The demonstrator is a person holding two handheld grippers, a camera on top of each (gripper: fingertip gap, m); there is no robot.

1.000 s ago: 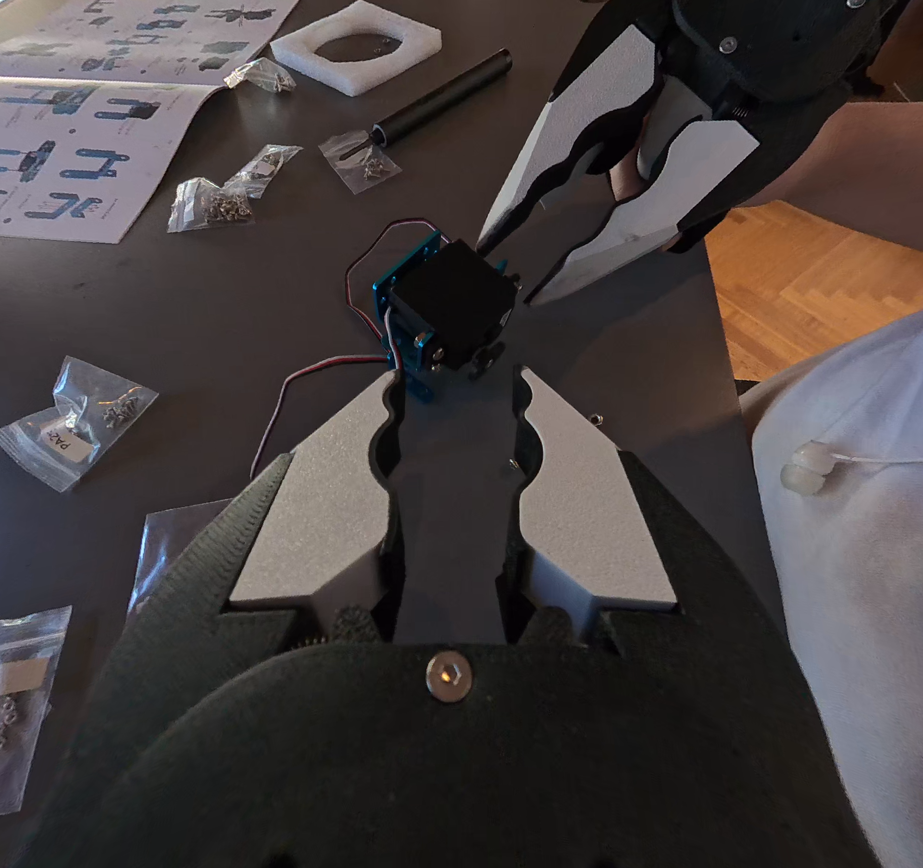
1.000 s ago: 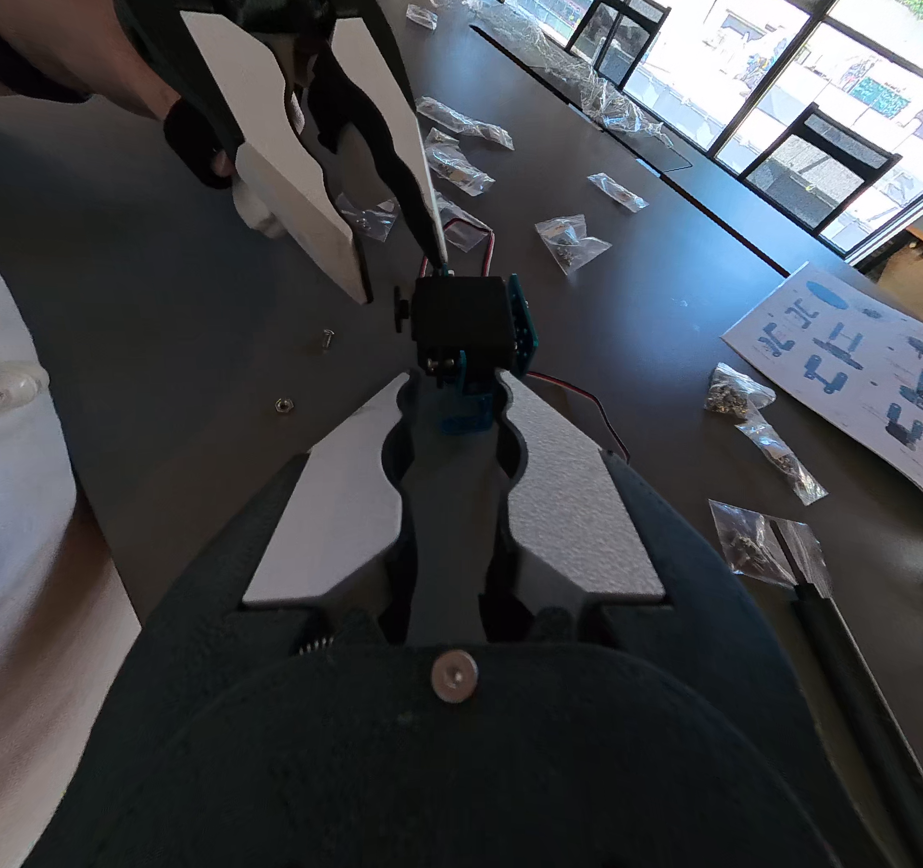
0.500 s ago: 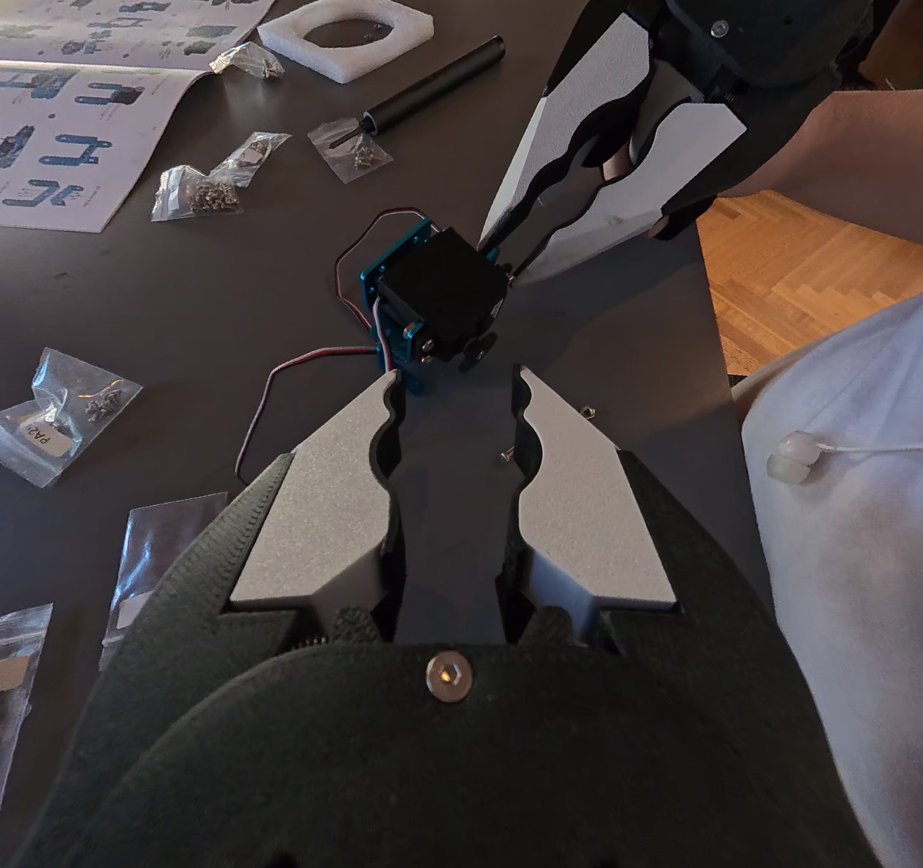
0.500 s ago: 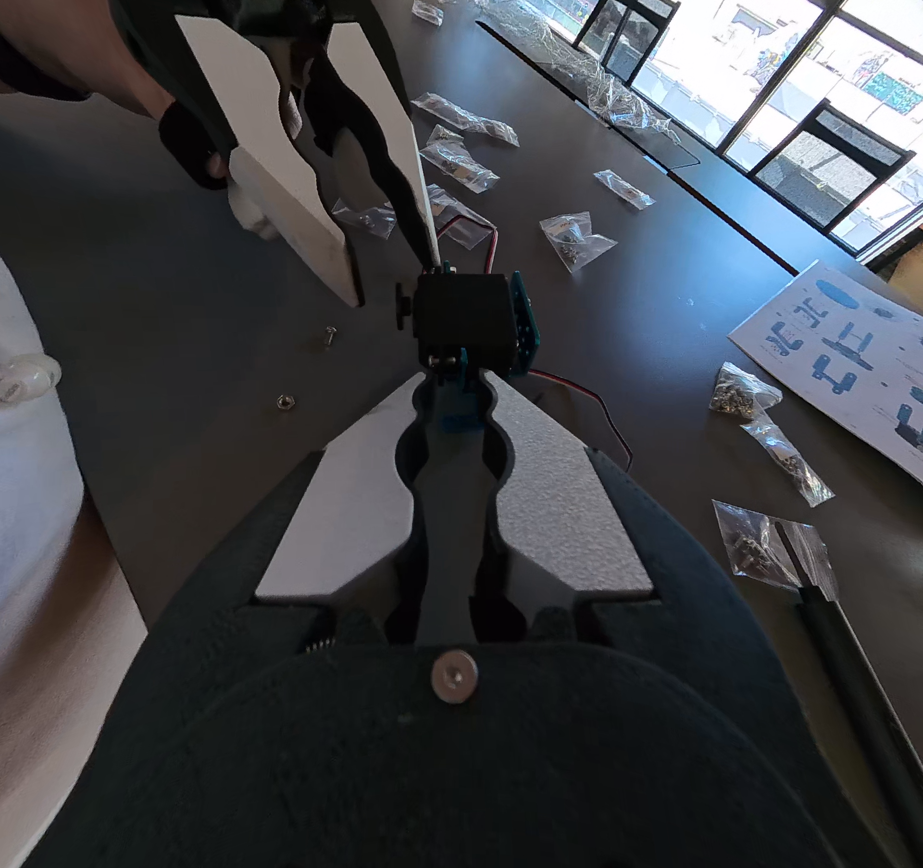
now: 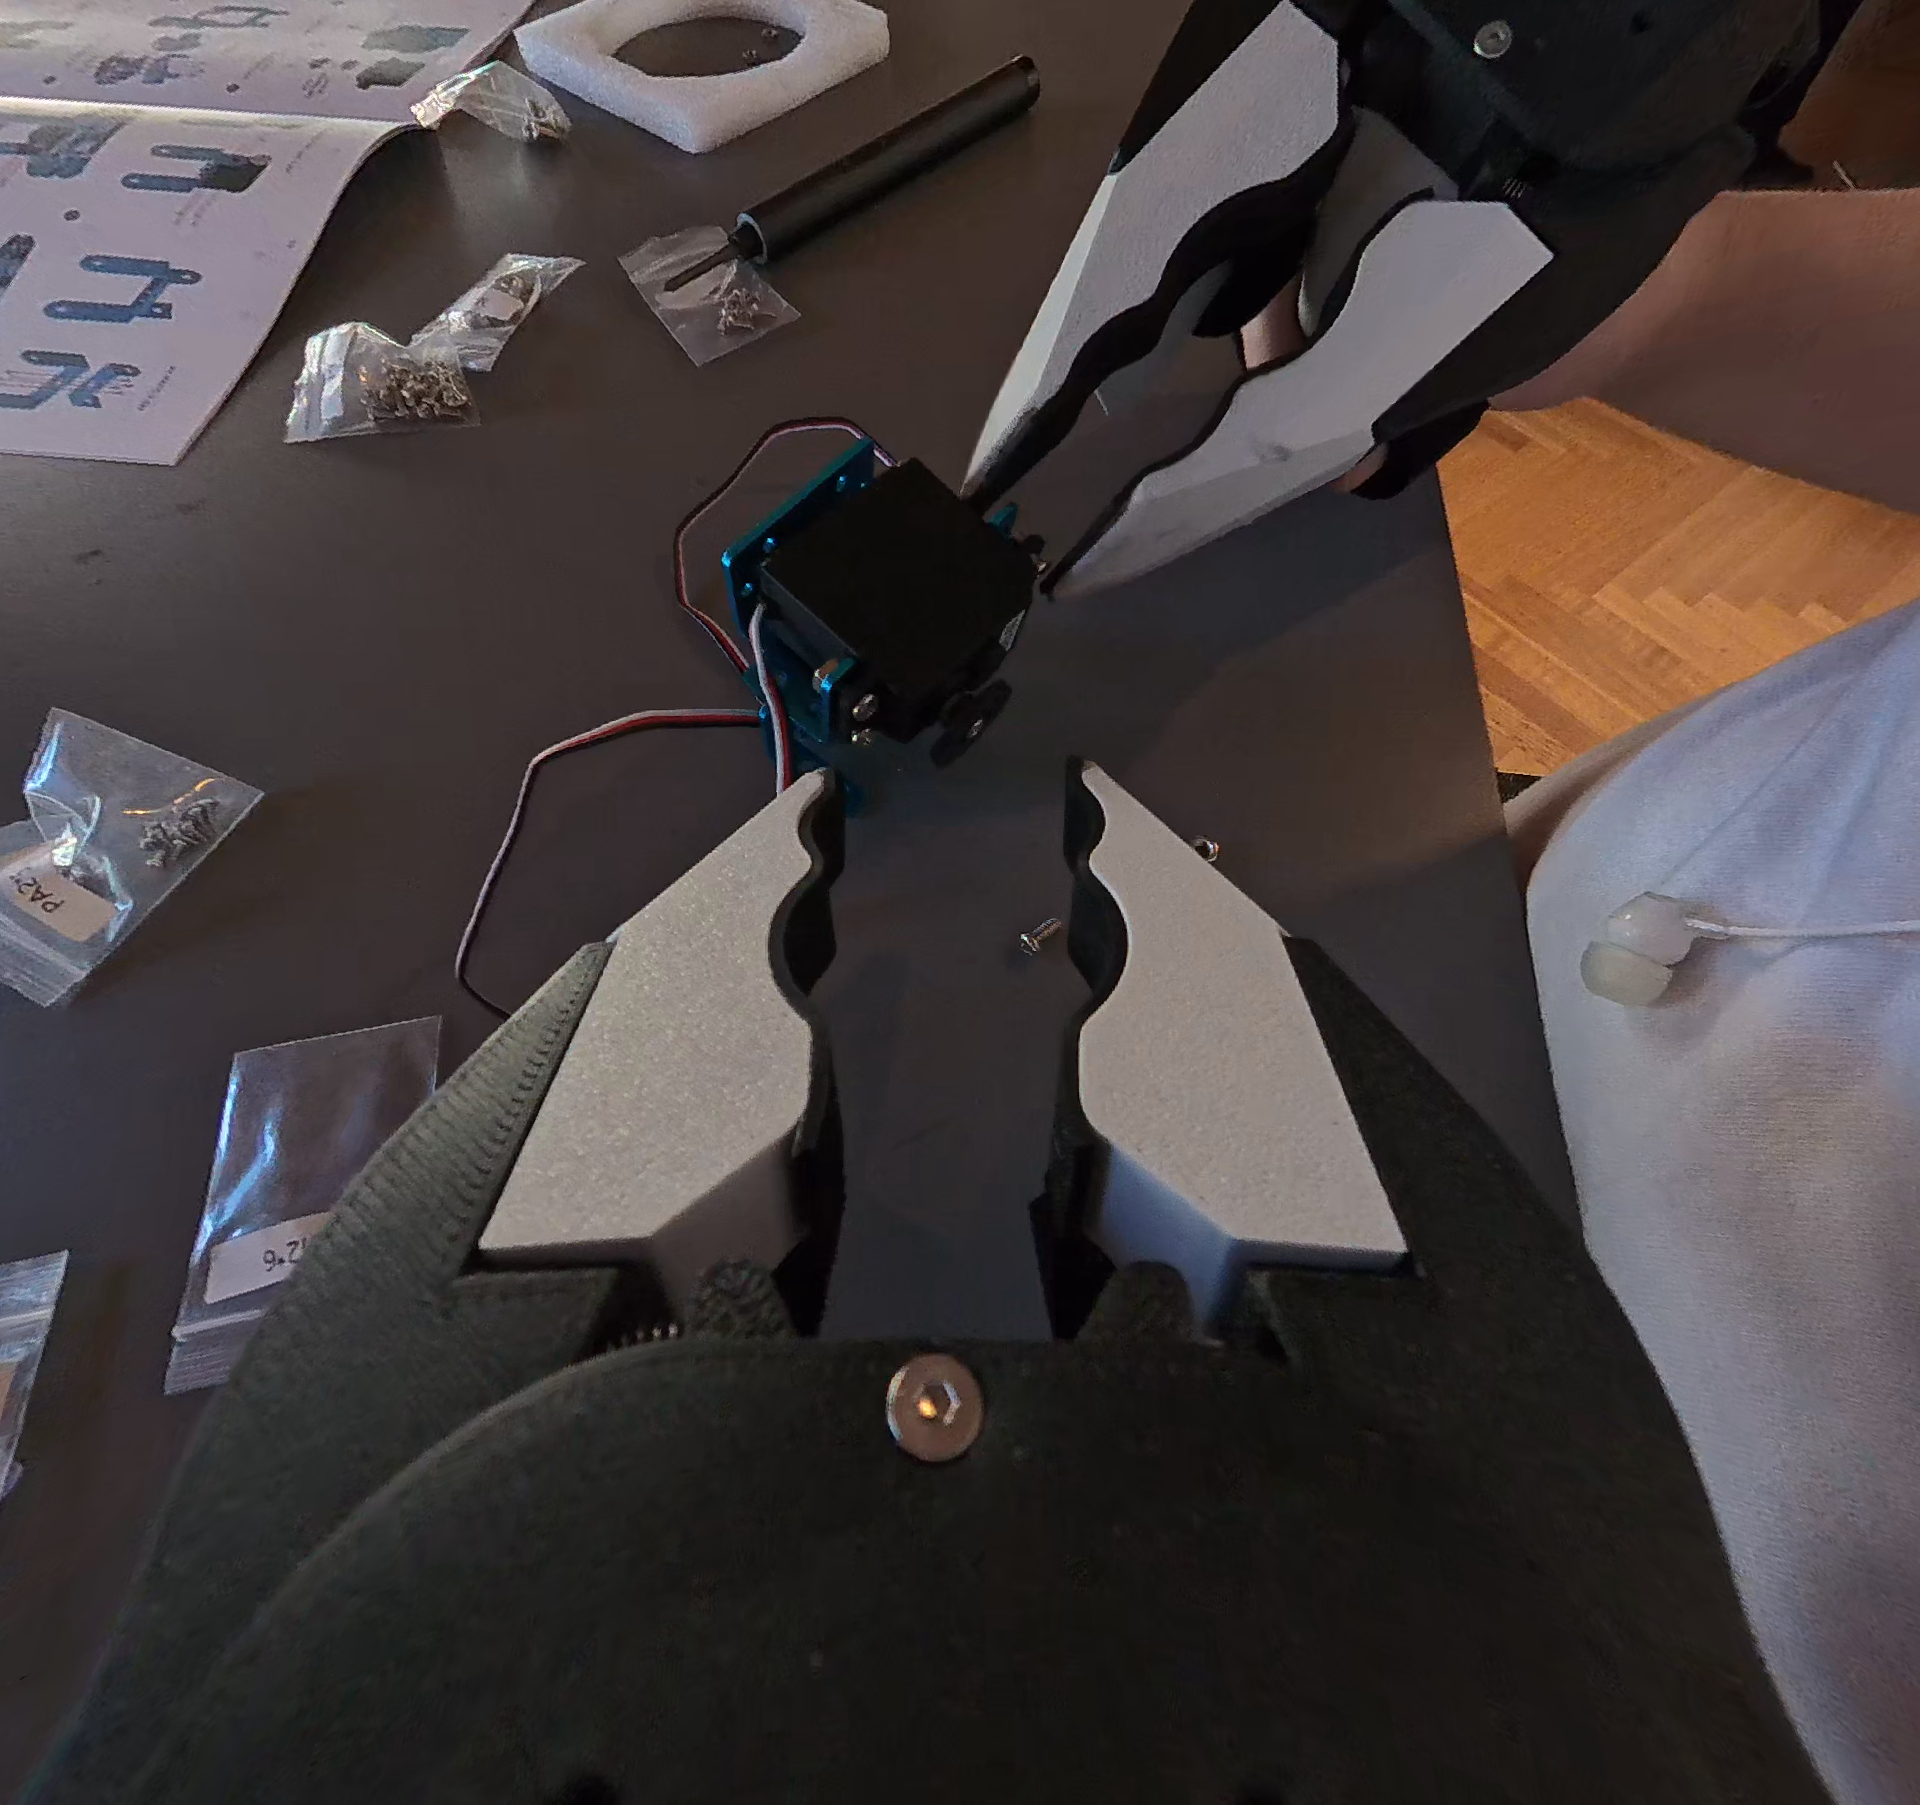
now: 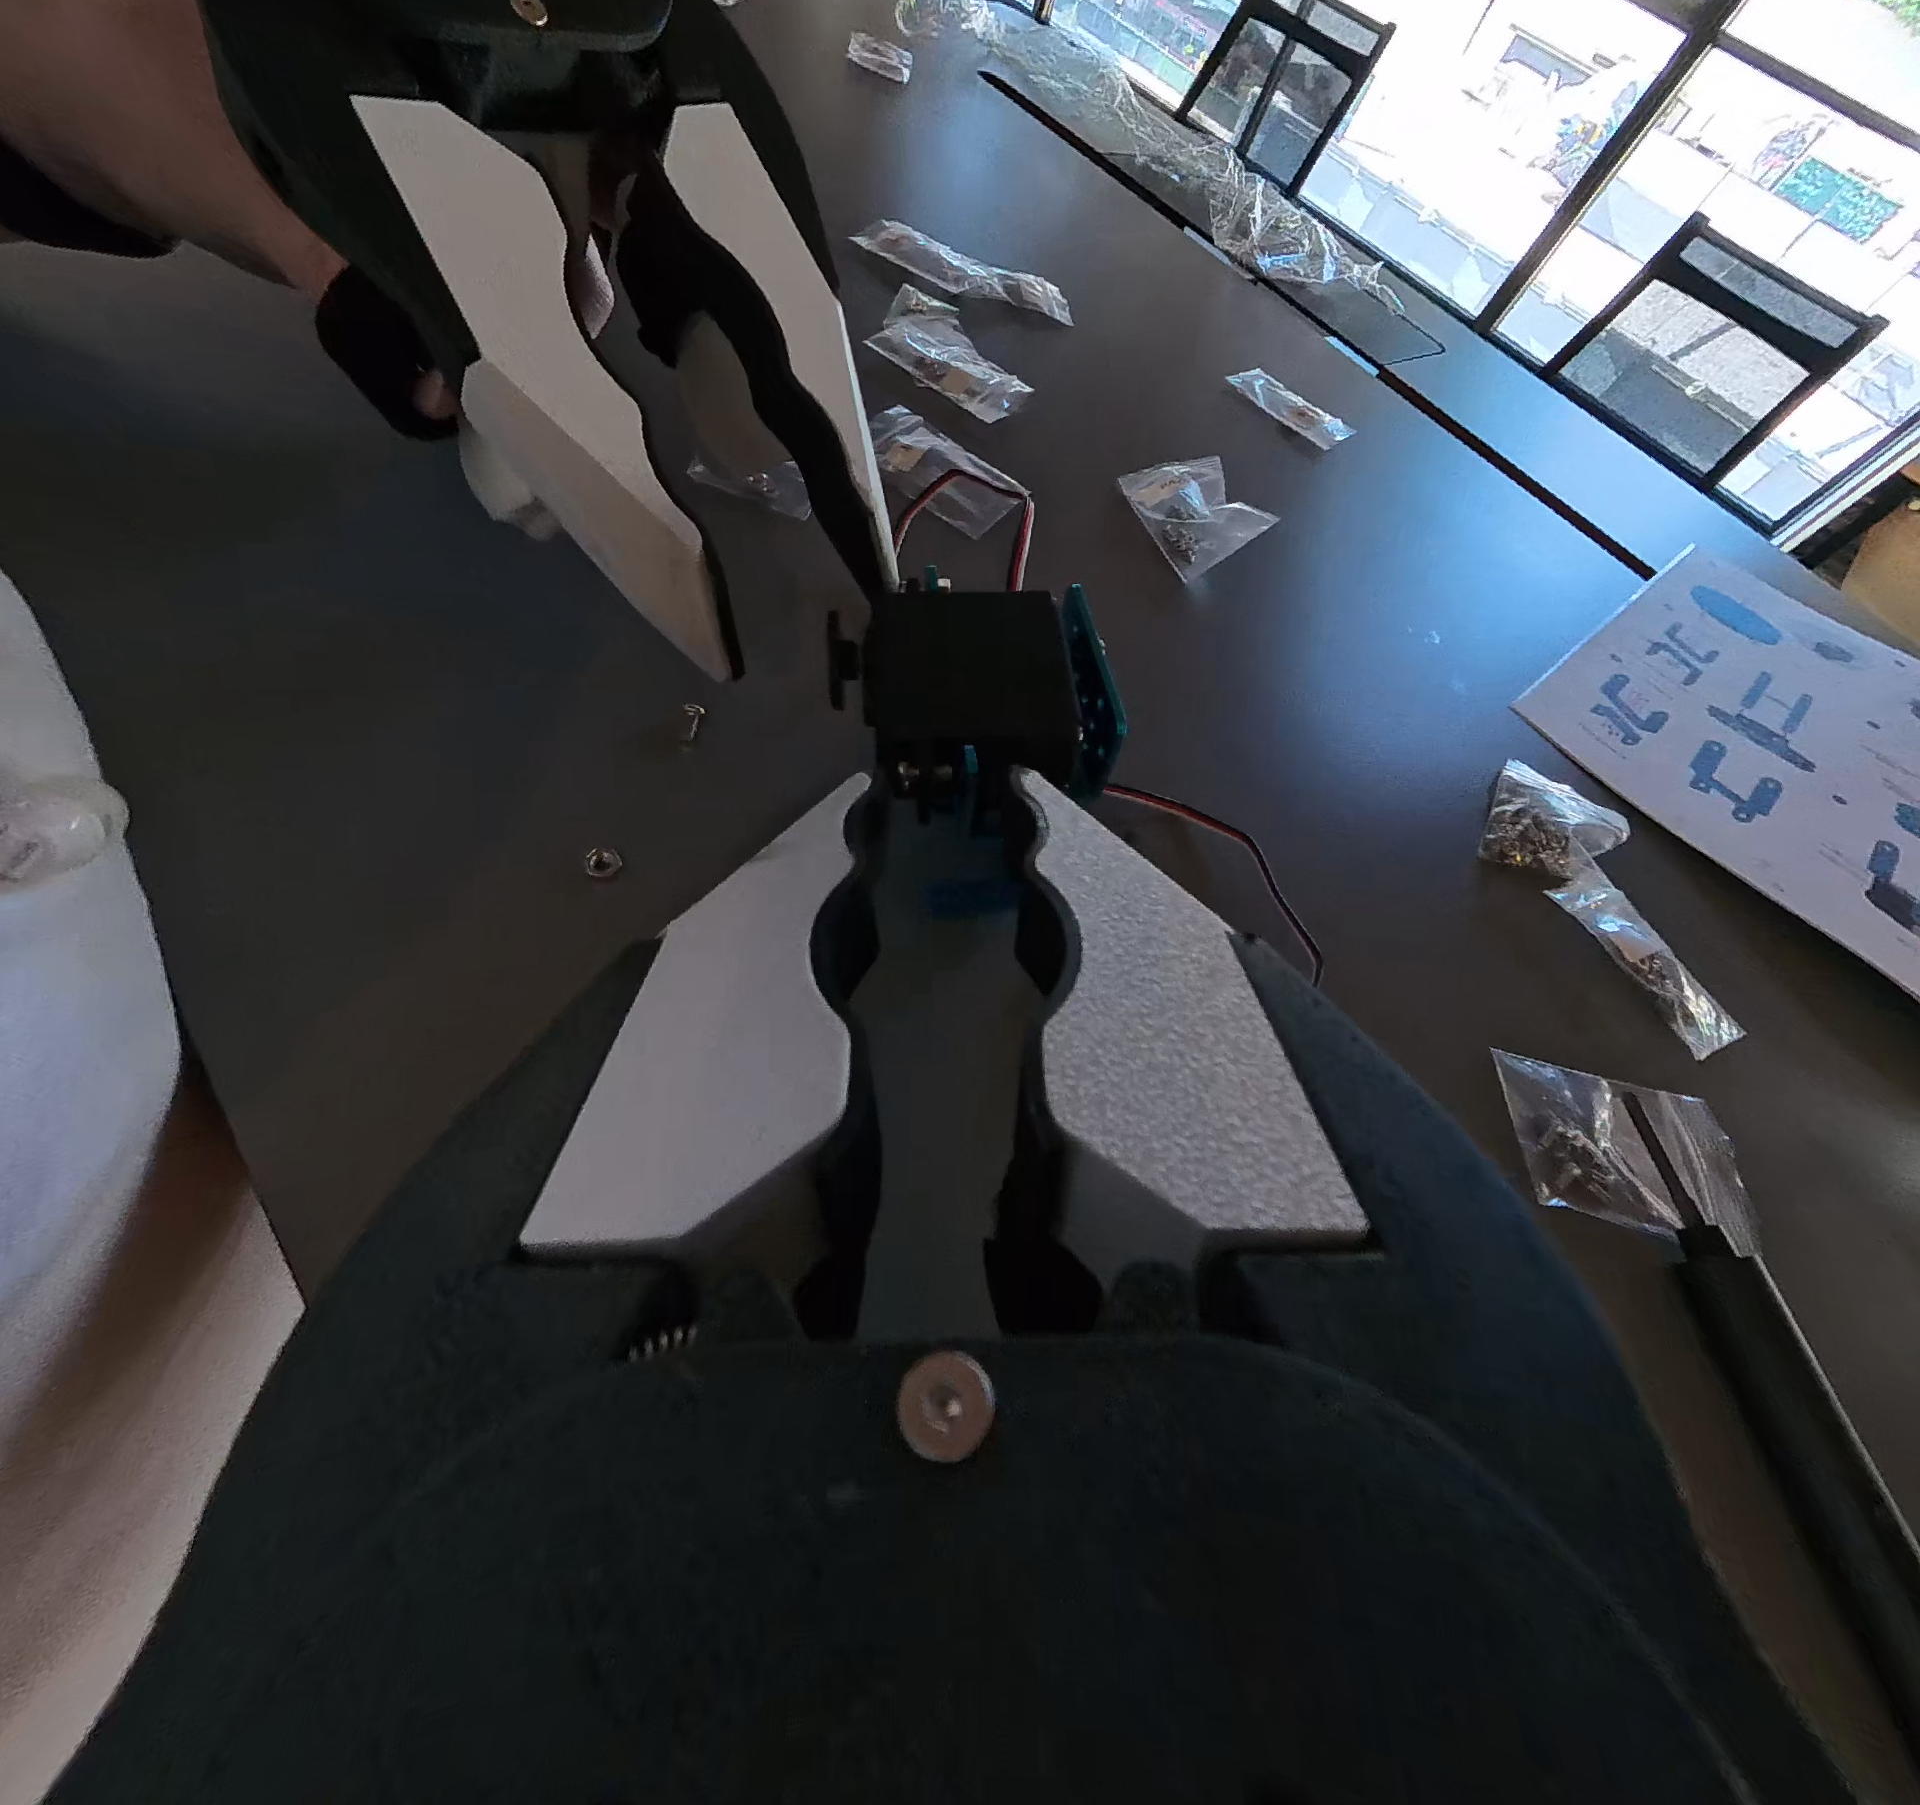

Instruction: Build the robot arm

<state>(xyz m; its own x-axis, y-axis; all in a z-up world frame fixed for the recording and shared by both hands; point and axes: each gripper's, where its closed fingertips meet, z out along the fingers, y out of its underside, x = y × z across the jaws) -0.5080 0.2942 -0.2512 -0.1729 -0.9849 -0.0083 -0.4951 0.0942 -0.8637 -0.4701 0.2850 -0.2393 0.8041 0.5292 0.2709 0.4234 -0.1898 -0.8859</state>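
Observation:
A black servo [image 5: 894,602] in a blue metal bracket [image 5: 795,706], with red, black and white wires, sits tilted on the dark table [image 5: 416,612]. My left gripper [image 5: 951,779] is open and empty. Its left fingertip touches the low end of the bracket, and a loose screw [image 5: 1039,940] lies between its fingers. My right gripper [image 6: 945,789] is shut on the blue bracket [image 6: 966,882] below the servo [image 6: 966,685]. In the left wrist view the right gripper [image 5: 1013,545] comes in from the upper right. In the right wrist view the left gripper [image 6: 805,628] stands open at the servo's far side.
Several clear bags of small hardware [image 5: 384,384] lie about, with a printed manual [image 5: 156,197], a white foam frame [image 5: 707,41] and a black screwdriver [image 5: 894,160]. A screw [image 6: 691,721] and a nut [image 6: 601,862] lie loose. The table edge [image 5: 1475,716] and a person's white garment are right.
My right gripper's jaws have narrowed onto the blue bracket. The servo has shifted and turned slightly. My left gripper has stayed open.

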